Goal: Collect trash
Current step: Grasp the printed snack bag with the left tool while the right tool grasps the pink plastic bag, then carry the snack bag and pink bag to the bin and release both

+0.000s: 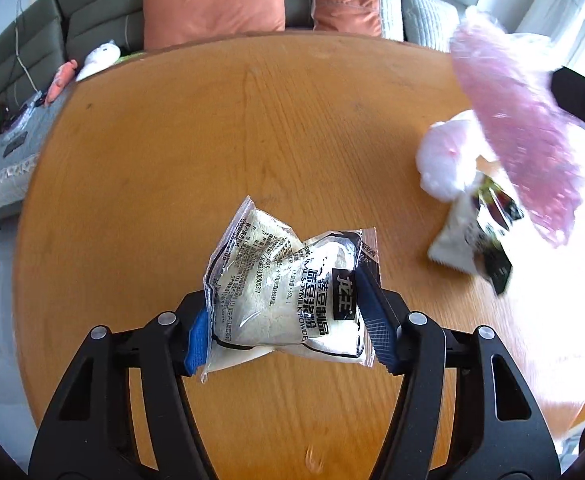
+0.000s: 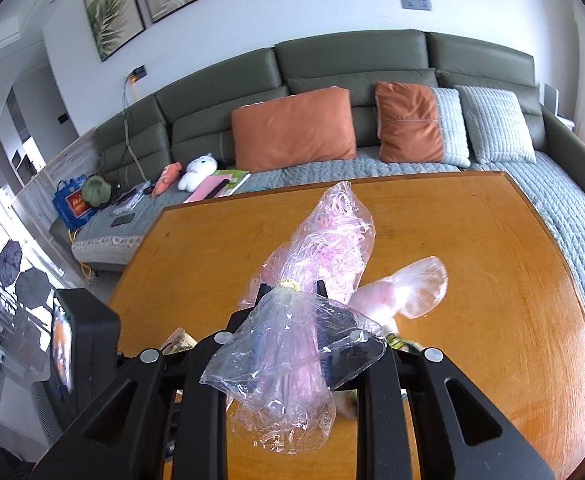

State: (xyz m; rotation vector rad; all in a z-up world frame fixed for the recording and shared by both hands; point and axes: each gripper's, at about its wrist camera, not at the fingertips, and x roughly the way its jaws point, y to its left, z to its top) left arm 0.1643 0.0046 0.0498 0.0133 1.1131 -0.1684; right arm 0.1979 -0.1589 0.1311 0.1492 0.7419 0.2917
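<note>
In the left wrist view, the left gripper (image 1: 288,320) fills the lower middle of the frame, its blue-padded fingers (image 1: 374,320) clamped on a crumpled clear soy milk powder packet (image 1: 284,292) with black print. The packet sits between the pads, above the wooden table (image 1: 212,140). At the right of the frame, a white snack wrapper (image 1: 468,240) with dark markings lies on the table, just beside a white and pink tissue-like wad (image 1: 446,160). Above them a pink plastic bag (image 1: 516,140) crosses the upper right, blurred.

In the right wrist view, the right gripper (image 2: 290,292) occupies the lower centre, its fingers closed together on the same pink plastic bag (image 2: 316,264), pinching it near a yellow band; clear film drapes back over the gripper. The wad (image 2: 408,288) shows just right of the bag. A black device (image 2: 80,344) stands at the lower left. Beyond the table, a green sofa (image 2: 332,60) spans the upper half, carrying orange cushions (image 2: 292,128), grey cushions (image 2: 496,124) and a white plush toy (image 2: 198,170).
</note>
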